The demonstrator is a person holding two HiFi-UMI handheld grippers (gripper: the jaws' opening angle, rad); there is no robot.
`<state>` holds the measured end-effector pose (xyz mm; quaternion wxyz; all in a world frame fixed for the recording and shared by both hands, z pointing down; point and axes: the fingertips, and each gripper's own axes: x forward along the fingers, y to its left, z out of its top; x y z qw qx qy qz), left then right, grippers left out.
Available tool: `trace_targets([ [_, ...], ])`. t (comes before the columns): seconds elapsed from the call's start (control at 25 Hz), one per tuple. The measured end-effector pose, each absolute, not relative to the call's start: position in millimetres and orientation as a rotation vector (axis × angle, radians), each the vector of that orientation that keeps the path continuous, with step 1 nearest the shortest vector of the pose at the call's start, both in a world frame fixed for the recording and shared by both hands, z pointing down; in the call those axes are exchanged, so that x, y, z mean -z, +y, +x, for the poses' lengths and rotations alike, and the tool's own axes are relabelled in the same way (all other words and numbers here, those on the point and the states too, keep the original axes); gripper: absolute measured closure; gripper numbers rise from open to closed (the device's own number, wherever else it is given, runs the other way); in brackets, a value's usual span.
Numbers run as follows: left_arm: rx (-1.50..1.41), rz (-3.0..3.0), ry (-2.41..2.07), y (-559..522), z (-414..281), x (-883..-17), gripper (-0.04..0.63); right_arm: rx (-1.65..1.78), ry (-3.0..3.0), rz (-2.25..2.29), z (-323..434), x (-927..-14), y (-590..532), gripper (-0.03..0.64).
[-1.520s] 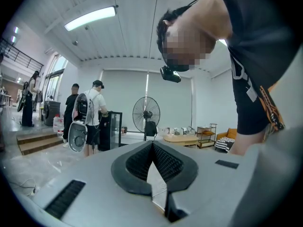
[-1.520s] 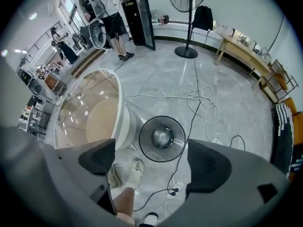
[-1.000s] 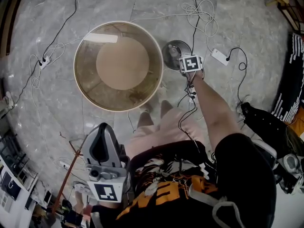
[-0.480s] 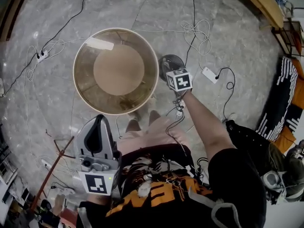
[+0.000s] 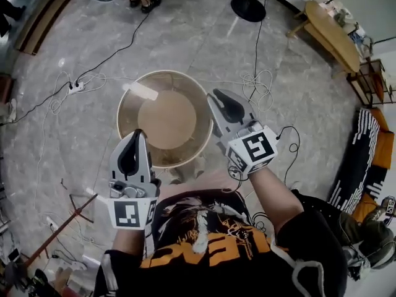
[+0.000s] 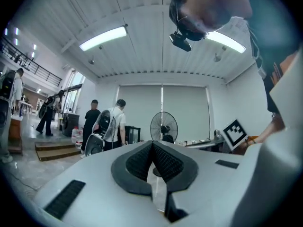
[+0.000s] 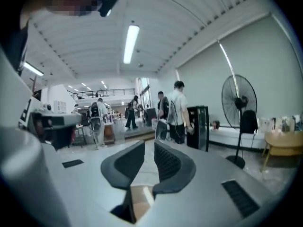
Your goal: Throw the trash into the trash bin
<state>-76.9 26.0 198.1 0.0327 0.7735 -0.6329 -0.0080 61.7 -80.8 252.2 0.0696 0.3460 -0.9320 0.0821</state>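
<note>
The trash bin [image 5: 127,125] is a round open tub with a tan rim and a tan bottom. It stands on the marble floor straight ahead of the person. A white strip [image 5: 143,91] lies against its inner wall. My left gripper [image 5: 135,133] is held over the bin's near rim, and its pads [image 6: 152,162] meet with nothing between them. My right gripper [image 5: 217,96] hangs over the bin's right rim and points level across the room. Its jaws have just been closing. A narrow gap still shows between its pads [image 7: 166,162], with nothing in it. I see no trash in either gripper.
Cables and power strips [image 5: 77,86] trail over the floor around the bin. A fan base [image 5: 249,8] and a wooden table [image 5: 334,26] stand at the far right. Someone's feet [image 5: 143,2] are at the back. People and a standing fan [image 7: 239,100] fill the room ahead.
The right gripper rose from floor level beside the bin to chest height and swung to point level, with its jaws now narrow. The left gripper also came up and forward over the bin's near rim.
</note>
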Motion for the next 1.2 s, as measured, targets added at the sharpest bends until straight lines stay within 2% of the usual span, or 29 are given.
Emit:
trace_targets([
  [0.2,0.128,2.424,-1.991,43,-94,-149,0.572,0.091,-2.988,1.003,34,-121,-21,0.555],
  [0.4,0.129,2.464,-2.006,74,-99,-101,0.572,0.191,-3.098,0.989,24,-60,34,0.571],
  [0.8,0.090,2.438,-2.081,118,-117,-75,0.572,0.143,-3.150,0.950,9,-71,77,0.601],
  [1.2,0.108,2.459,-2.083,145,-125,-69,0.572,0.131,-3.165,0.927,-10,-69,100,0.601],
])
